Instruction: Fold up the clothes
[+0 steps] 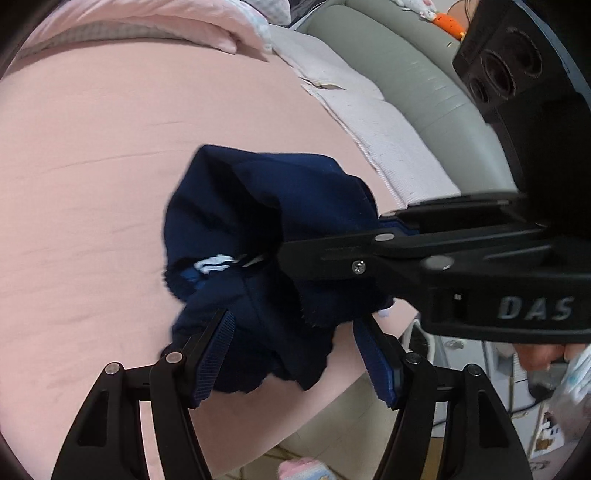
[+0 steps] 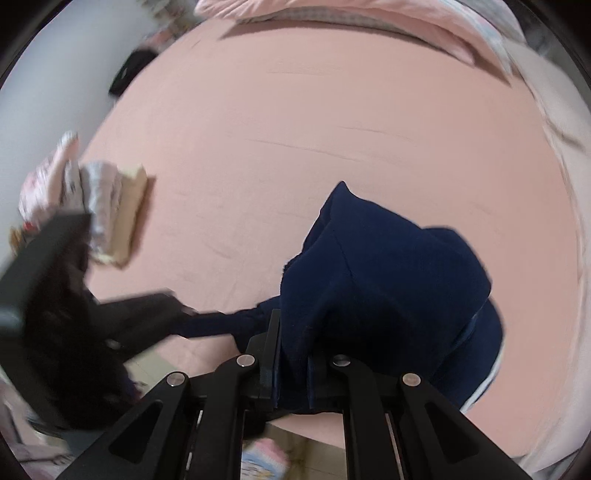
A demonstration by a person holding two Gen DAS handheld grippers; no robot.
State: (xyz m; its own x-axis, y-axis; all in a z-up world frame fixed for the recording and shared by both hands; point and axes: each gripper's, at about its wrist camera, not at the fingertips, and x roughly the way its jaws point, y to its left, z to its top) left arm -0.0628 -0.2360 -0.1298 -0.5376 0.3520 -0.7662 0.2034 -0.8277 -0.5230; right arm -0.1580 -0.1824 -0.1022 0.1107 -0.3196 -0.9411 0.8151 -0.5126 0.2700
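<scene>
A crumpled navy garment (image 1: 280, 206) with a white print hangs over the pink bed sheet (image 1: 92, 166). In the left wrist view my right gripper (image 1: 369, 232) comes in from the right and is shut on the garment's upper edge. My left gripper (image 1: 297, 350) is open below it, and loose navy cloth hangs between its blue pads (image 1: 218, 354). In the right wrist view my right gripper (image 2: 291, 373) pinches a fold of the navy garment (image 2: 388, 280). My left gripper (image 2: 184, 314) is blurred at the left, reaching a stretched strip of the cloth.
A stack of folded clothes (image 2: 107, 210) lies at the left bed edge, with a dark item (image 2: 129, 74) farther back. A pink quilt (image 1: 166, 22) lies at the head. A grey padded frame (image 1: 406, 74) runs along the right. The floor (image 1: 332, 424) shows below the bed edge. A hand (image 1: 535, 356) holds the right gripper.
</scene>
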